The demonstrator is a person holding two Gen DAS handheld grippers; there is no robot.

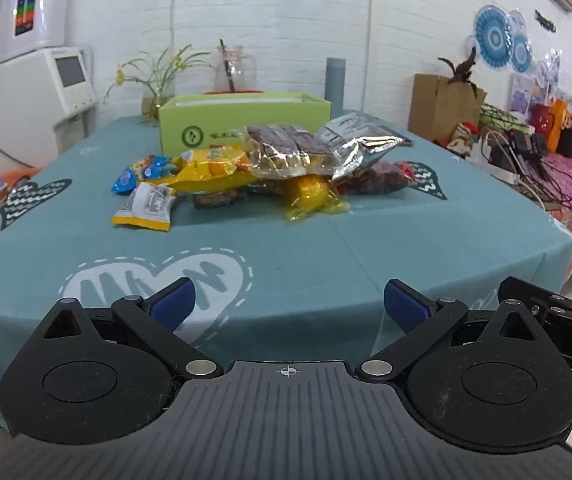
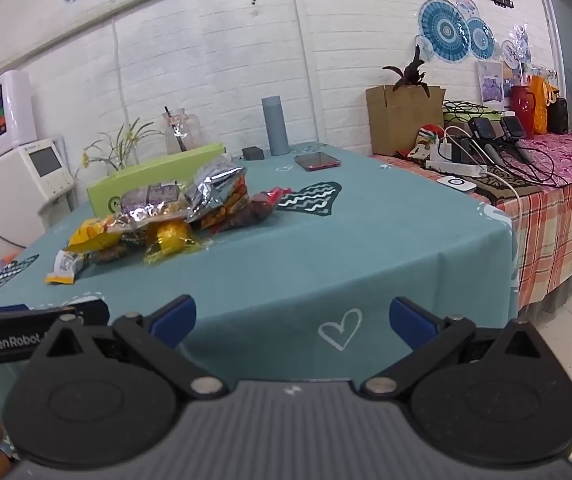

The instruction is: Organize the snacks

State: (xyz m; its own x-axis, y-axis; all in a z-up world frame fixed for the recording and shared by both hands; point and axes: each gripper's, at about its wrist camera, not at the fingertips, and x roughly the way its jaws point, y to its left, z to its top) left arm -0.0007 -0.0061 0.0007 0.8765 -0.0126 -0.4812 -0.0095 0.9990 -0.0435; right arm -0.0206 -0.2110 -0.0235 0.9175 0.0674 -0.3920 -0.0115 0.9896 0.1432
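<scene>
A pile of snack packets point(image 1: 270, 164) lies mid-table on the teal cloth: yellow bags, a silver foil bag point(image 1: 360, 140), a clear pack of brown bars point(image 1: 286, 144) and a small white-and-yellow packet point(image 1: 146, 206) at the left. Behind the pile stands an open green box point(image 1: 242, 120). My left gripper point(image 1: 288, 300) hovers open over the table's near edge, well short of the pile, nothing between its blue pads. In the right wrist view the same snack pile point(image 2: 166, 216) and green box point(image 2: 146, 178) lie to the left, and my right gripper point(image 2: 292, 320) stands open and empty.
A grey cylinder point(image 2: 275, 126), a phone point(image 2: 317, 161), a small black box point(image 2: 253, 153), a glass jar point(image 1: 235, 70) and a plant vase point(image 1: 157, 96) sit at the table's far side. A cluttered side table point(image 2: 526, 176) with cables stands right. White appliances point(image 1: 26, 92) stand left.
</scene>
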